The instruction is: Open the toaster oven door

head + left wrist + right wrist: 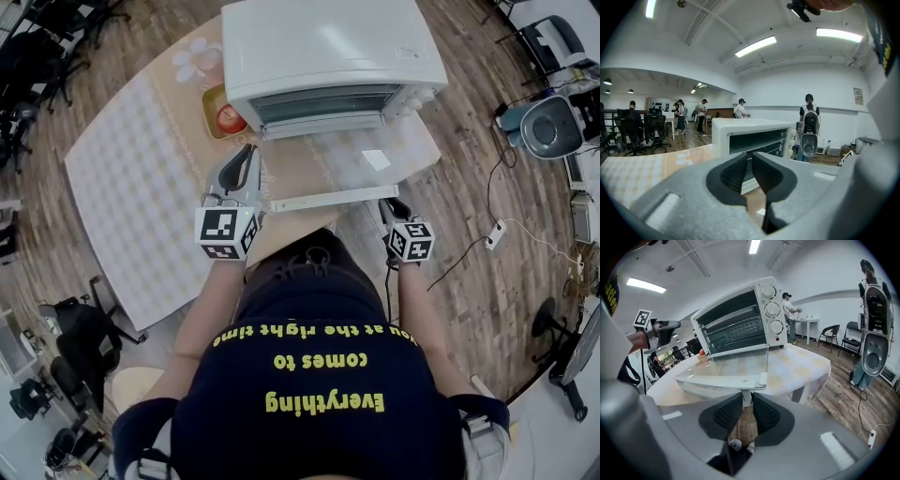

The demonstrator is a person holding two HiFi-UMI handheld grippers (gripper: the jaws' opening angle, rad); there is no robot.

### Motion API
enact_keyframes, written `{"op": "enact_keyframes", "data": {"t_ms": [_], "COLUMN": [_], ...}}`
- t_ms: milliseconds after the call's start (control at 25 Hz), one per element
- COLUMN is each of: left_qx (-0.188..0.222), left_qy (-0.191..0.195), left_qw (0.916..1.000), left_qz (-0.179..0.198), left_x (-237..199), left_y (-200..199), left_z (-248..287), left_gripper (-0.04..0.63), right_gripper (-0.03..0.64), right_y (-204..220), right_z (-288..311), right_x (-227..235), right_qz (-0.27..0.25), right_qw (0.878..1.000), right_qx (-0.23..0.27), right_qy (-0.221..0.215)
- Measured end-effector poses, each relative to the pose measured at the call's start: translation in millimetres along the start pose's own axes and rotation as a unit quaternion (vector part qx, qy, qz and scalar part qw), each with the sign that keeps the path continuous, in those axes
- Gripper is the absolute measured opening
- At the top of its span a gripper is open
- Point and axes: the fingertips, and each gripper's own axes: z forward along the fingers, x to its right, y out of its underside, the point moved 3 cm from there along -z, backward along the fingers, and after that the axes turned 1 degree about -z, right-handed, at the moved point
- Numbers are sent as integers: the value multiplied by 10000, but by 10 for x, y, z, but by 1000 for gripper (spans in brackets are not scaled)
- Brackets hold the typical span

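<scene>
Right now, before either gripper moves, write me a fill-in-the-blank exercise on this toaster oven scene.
1. The white toaster oven has its glass door swung down and ___, not shut.
2. The right gripper has its jaws closed on the door's white ___.
3. The oven's front panel carries ___ round white knobs.
4. The left gripper has jaws that hold ___.
Missing words: open; handle; three; nothing.

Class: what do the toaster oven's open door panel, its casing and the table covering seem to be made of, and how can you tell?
Door panel: glass, clear and glossy; the table pattern shows through it.
Casing: probably painted sheet metal, white with a soft sheen; plastic is possible.
Table covering: cloth or vinyl, checked; it drapes over the edge.
</scene>
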Motion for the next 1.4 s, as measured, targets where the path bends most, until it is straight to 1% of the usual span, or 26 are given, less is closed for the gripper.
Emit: {"op": "enact_keyframes", "data": {"t_ms": [520, 1400], "left_qx": [-15, -51], "left_qy": [-1, 148], "left_qw": [10000, 9999], "left_qz": [-7, -4], "left_x": [1, 55], "left_y": [16, 26], "left_z": [25, 147], "left_gripper": [34, 34], "right_gripper": [86, 101], "right_y": [-12, 32], "right_z": [0, -68], "right_x": [-3, -21], "right_qz": [-4, 164], "right_qw": [10000, 9997], "right_qx": [-70, -130], "right_qy": [44, 127]}}
